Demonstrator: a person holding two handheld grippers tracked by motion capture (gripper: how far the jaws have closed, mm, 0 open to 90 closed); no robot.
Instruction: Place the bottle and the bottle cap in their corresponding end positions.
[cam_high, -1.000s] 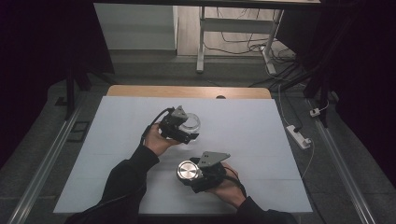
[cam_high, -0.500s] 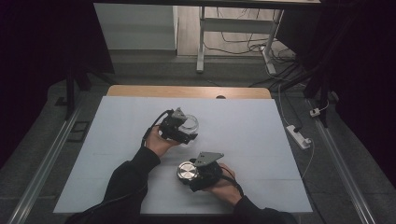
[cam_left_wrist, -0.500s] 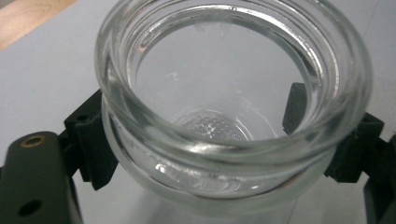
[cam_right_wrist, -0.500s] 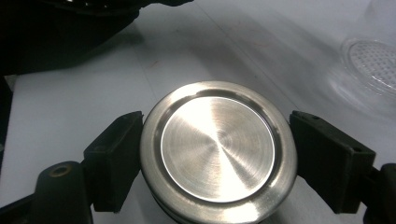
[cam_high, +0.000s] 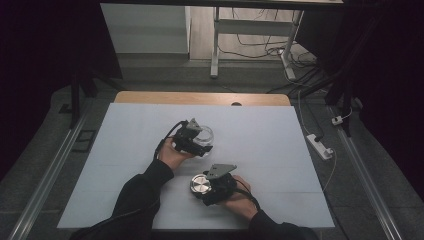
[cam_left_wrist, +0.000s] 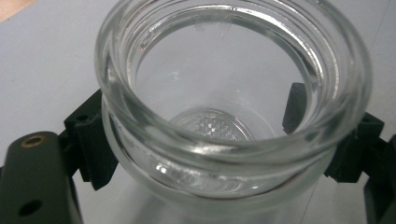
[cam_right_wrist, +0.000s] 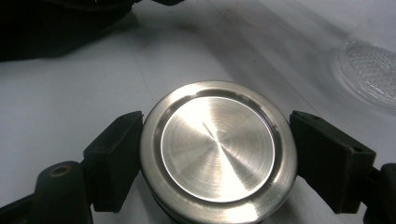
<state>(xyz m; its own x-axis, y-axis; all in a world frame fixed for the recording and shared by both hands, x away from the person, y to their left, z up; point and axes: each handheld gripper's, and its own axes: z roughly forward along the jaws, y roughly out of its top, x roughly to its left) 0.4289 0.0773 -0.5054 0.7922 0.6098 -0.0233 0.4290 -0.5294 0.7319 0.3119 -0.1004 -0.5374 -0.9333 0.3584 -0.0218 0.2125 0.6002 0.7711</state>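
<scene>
the left gripper (cam_high: 196, 141) is clamped around a clear glass jar (cam_high: 202, 136) near the middle of the table (cam_high: 280, 150), and the right gripper (cam_high: 212, 187), nearer and a little to the right, is clamped on a round metal lid (cam_high: 200, 185). to do this well, both should probably be lowered level and freed only once each piece sits flat. whether jar or lid touches the table is hard to make out; the jar's base is cut off in the left gripper view.

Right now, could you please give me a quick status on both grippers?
Left gripper shut on glass jar, mouth open. Right gripper shut on metal lid. Jar and lid apart; nothing between them.
</scene>
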